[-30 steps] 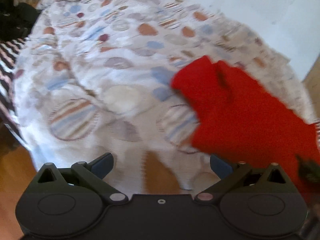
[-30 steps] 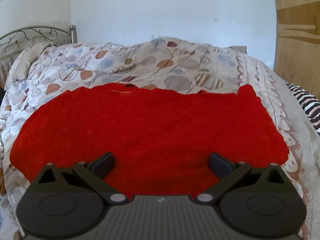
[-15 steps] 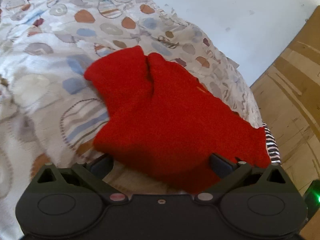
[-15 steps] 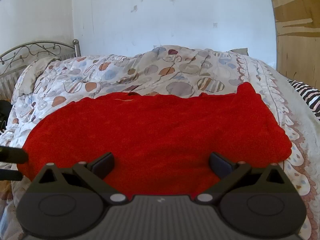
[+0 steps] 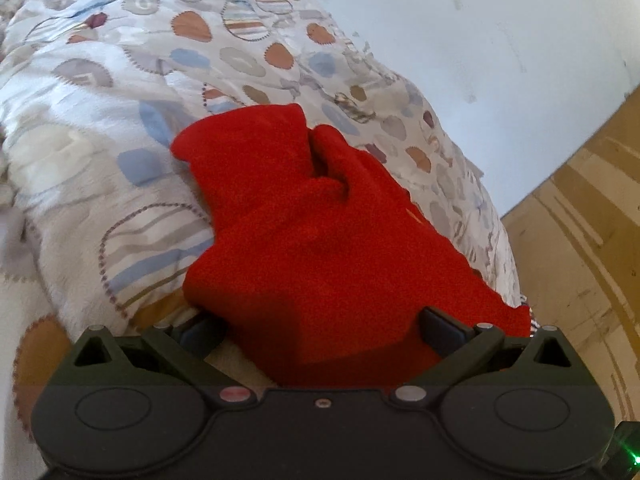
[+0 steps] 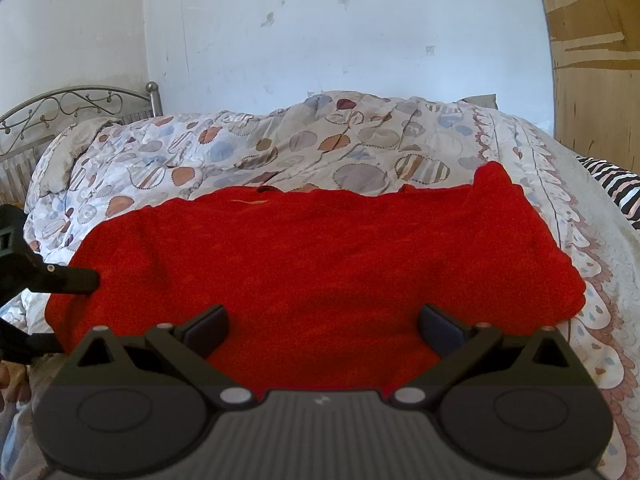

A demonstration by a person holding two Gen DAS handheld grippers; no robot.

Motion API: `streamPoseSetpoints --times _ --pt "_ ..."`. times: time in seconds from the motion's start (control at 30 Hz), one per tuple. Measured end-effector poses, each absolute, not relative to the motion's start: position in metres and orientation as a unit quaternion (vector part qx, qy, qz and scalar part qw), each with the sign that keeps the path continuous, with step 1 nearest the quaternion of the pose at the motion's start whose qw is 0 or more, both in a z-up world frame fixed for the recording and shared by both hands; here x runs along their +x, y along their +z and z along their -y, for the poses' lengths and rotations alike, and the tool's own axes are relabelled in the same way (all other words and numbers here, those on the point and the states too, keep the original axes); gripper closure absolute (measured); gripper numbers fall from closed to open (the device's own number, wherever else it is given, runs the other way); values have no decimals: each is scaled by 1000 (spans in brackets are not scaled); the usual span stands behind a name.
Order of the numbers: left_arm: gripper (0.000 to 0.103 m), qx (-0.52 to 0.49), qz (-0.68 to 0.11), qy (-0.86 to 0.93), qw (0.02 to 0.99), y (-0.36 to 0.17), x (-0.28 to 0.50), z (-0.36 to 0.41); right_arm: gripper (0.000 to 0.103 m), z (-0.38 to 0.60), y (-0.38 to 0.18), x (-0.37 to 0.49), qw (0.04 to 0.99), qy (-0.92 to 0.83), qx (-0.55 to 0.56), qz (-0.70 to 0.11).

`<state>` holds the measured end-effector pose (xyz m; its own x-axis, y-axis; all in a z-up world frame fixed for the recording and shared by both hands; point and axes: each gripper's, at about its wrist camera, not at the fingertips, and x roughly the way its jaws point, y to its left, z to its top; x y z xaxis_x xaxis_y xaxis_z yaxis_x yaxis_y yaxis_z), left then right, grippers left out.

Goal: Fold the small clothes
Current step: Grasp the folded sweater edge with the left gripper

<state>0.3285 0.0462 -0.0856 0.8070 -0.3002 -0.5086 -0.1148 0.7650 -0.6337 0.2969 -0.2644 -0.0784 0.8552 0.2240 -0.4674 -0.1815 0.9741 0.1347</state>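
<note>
A red fleece garment (image 6: 320, 264) lies spread flat on a patterned duvet (image 6: 248, 152). In the left wrist view the same garment (image 5: 320, 248) runs away from me, its sleeve end at the far left. My left gripper (image 5: 322, 326) is open, its jaws wide on either side of the garment's near edge. It also shows in the right wrist view as a dark finger (image 6: 72, 280) touching the garment's left edge. My right gripper (image 6: 322, 324) is open, with the garment's near hem between its wide jaws.
A metal bed frame (image 6: 80, 100) stands at the back left against a white wall (image 6: 340, 32). A wooden panel (image 6: 596, 72) rises at the right. A black-and-white striped cloth (image 6: 616, 184) lies at the bed's right edge.
My left gripper swung right and closed in on the garment's left edge, which now lies between its jaws. My right gripper stayed at the near hem, open.
</note>
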Motion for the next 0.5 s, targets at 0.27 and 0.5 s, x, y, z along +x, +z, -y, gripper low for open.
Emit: streamPoseSetpoints --times 0.27,0.5 --pt "1 -376 -254 -49 890 -101 312 -56 0 264 -79 296 963 105 44 -246" --pt "1 -439 -260 -11 860 -105 347 -73 0 264 -79 296 963 105 45 -245"
